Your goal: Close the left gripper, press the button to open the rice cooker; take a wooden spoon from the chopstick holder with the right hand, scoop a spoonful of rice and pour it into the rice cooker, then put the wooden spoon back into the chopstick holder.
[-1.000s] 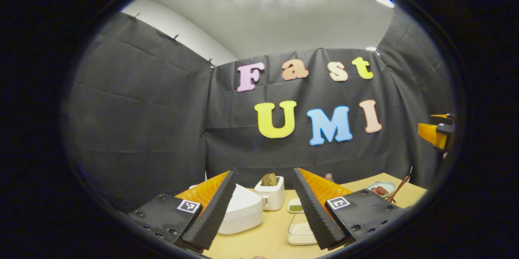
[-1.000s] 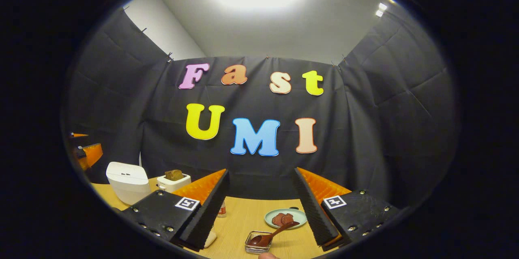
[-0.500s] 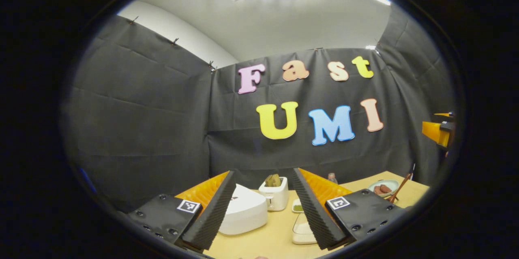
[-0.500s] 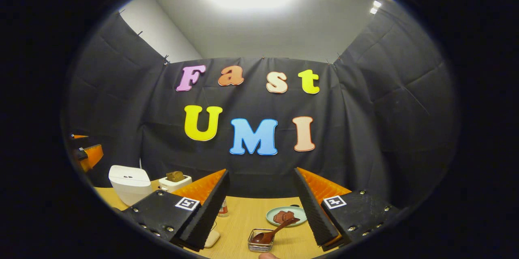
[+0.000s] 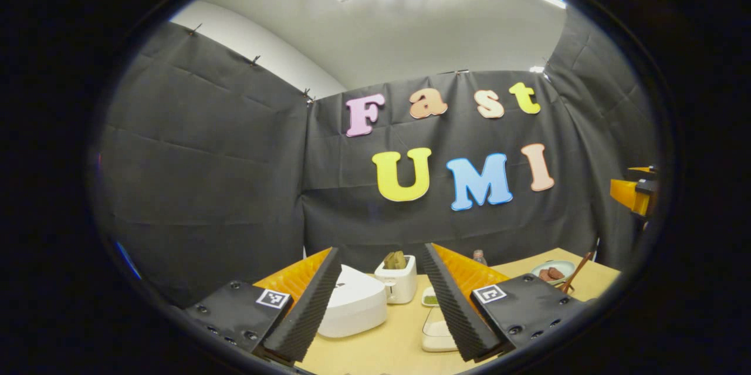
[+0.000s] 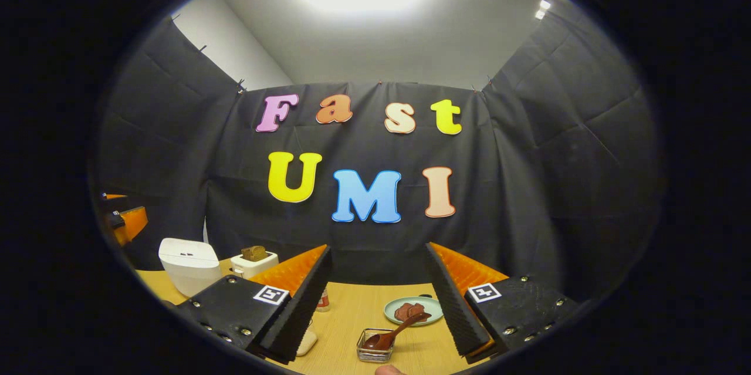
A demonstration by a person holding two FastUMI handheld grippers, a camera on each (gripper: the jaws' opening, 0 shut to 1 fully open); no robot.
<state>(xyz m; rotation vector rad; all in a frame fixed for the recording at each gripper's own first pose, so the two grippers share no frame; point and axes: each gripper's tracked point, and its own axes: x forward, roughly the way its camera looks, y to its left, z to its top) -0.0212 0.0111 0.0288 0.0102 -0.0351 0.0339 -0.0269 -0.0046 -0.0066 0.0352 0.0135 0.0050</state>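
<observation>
The white rice cooker [image 5: 352, 304] lies low, just left of centre, between the wide-open fingers of the left gripper [image 5: 381, 304], while the right gripper [image 6: 378, 299] also stands open.

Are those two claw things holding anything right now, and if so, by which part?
Nothing is held. The left hand-held gripper and the right hand-held gripper are both open. The wooden spoon sits in its holder, untouched.
</observation>
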